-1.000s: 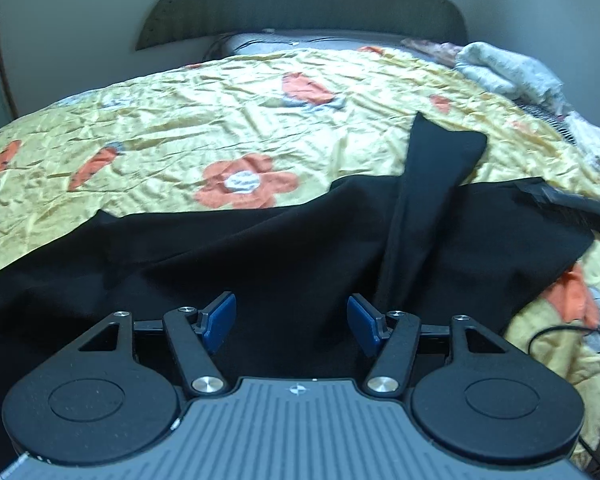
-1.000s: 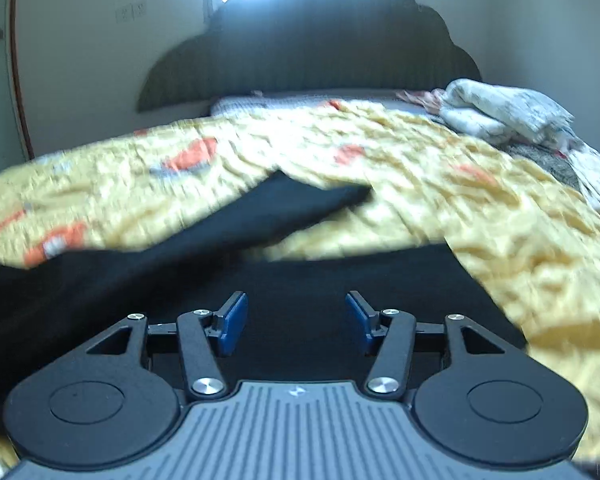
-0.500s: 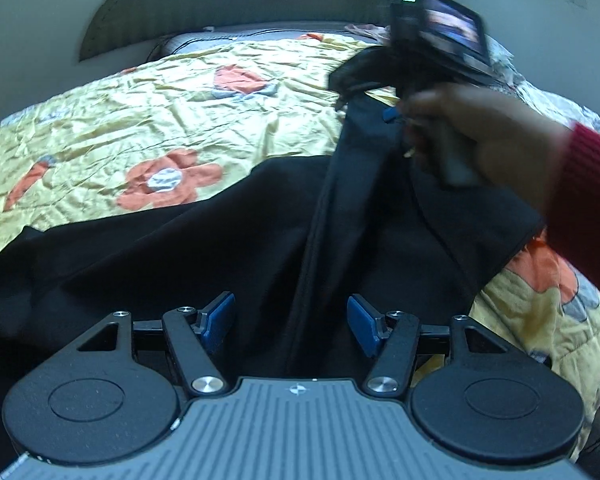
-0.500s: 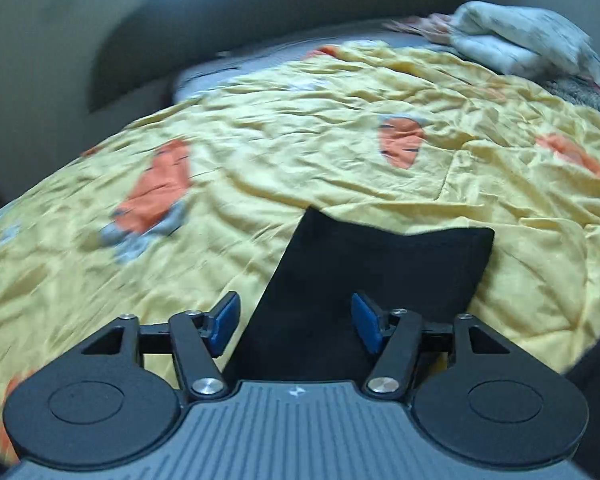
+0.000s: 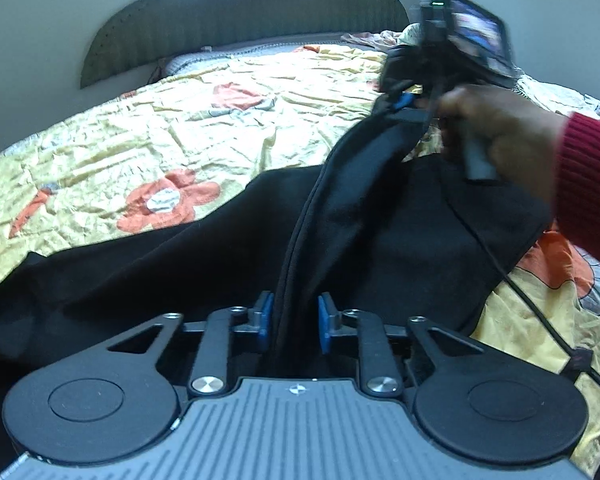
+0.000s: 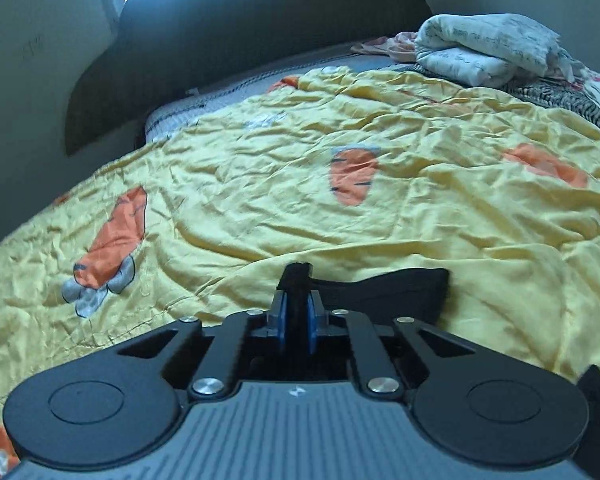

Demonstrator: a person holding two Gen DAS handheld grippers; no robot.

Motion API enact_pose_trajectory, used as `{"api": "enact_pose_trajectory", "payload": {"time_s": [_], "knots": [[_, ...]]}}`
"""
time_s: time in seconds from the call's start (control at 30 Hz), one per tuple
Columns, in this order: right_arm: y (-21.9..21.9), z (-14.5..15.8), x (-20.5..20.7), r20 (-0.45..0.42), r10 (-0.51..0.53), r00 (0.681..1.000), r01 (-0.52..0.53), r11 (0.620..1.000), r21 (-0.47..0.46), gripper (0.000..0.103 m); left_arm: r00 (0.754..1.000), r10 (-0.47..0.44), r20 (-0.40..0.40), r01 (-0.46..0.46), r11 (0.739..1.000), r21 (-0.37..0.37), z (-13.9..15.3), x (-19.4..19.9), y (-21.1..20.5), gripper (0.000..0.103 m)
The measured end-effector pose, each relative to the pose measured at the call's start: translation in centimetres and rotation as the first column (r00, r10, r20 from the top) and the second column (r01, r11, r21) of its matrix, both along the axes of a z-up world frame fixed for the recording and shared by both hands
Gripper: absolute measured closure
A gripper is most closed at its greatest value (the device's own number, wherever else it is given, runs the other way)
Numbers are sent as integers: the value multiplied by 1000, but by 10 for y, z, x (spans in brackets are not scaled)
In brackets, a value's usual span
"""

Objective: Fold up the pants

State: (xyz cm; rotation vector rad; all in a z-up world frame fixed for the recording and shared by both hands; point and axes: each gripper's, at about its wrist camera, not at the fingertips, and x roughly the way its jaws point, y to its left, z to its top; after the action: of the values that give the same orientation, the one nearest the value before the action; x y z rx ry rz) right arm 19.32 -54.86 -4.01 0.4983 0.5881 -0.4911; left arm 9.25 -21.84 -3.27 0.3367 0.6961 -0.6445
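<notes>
**A:** Both grippers were gaping a second ago; now the right gripper [image 6: 296, 320] is clamped tight on the leg hem of the black pants [image 5: 228, 264], lifting it off the yellow bedspread [image 5: 148, 144]. Left gripper [image 5: 294, 322] is closing around the leg's seam fold, small gap still showing.

**B:** Thin pinch on the right, imo. Pull hard and the hem could slip, or the pants spread across the bed just bunch up.

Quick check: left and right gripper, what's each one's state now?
Left gripper: closing, black pants fabric between the pads.
Right gripper: shut on the pants' leg end.
</notes>
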Motion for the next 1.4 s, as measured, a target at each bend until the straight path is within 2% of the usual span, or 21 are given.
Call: {"api": "enact_pose_trajectory", "payload": {"time_s": [0.1, 0.3, 0.37, 0.47, 0.53, 0.57, 0.6, 0.63, 0.7, 0.73, 0.77, 0.8, 0.83, 0.9, 1.0, 1.17, 1.27, 1.4], "knots": [[-16, 5, -35, 54, -27, 998, 25, 999, 41, 95, 999, -5, 34, 5, 1000, 6, 0, -5, -1, 90], [-45, -5, -102, 113, -107, 988, 87, 982, 168, 95, 997, -24, 75, 20, 999, 50, -4, -12, -13, 90], [-55, -14, -115, 135, -126, 983, 90, 965, 245, 94, 996, -25, 85, 20, 998, 63, -5, -14, -17, 90], [-66, -30, -121, 184, -167, 969, 87, 921, 380, 93, 995, -20, 93, 13, 997, 78, -6, -16, -20, 87], [-69, -36, -117, 203, -170, 964, 70, 903, 424, 91, 995, -15, 97, 7, 997, 82, -7, -14, -22, 84], [-69, -39, -114, 204, -169, 964, 65, 897, 437, 89, 995, -12, 100, 4, 996, 86, -7, -14, -23, 78], [-70, -41, -112, 209, -173, 963, 62, 890, 452, 79, 995, -11, 103, 2, 996, 88, -8, -13, -24, 76], [-71, -44, -109, 230, -180, 956, 51, 878, 476, 70, 994, -10, 106, 0, 996, 92, -9, -12, -25, 76], [-72, -45, -107, 273, -194, 942, 34, 866, 498, 61, 994, -8, 112, -4, 995, 99, -10, -13, -28, 75], [-73, -44, -105, 280, -189, 941, 30, 871, 490, 61, 993, -7, 117, -5, 995, 103, -11, -13, -30, 76], [-72, -43, -103, 276, -182, 944, 30, 879, 475, 61, 993, -5, 121, -8, 994, 106, -11, -14, -31, 86], [-73, -42, -100, 267, -175, 948, 33, 886, 462, 65, 992, -4, 127, -10, 994, 109, -11, -14, -32, 87], [-73, -42, -98, 258, -171, 951, 36, 889, 456, 82, 991, -3, 133, -12, 994, 111, -11, -15, -32, 88], [-73, -41, -102, 263, -182, 947, 44, 889, 456, 94, 990, 4, 142, -19, 994, 105, -10, -16, -31, 92], [-73, -29, -114, 290, -177, 941, 46, 912, 407, 96, 991, 21, 133, -32, 996, 79, -7, -13, -28, 92], [-66, 12, -135, 302, -107, 947, 31, 969, 245, 96, 990, 21, 140, -27, 999, 40, 4, -17, -24, 93], [-55, 30, -158, 255, -80, 964, 59, 994, 89, 96, 984, -31, 177, 25, 999, 36, 8, -32, -20, 93], [-40, 25, -191, 165, -79, 983, 87, 995, -40, 96, 977, -85, 196, 78, 996, 45, 6, -49, -18, 93]]}}
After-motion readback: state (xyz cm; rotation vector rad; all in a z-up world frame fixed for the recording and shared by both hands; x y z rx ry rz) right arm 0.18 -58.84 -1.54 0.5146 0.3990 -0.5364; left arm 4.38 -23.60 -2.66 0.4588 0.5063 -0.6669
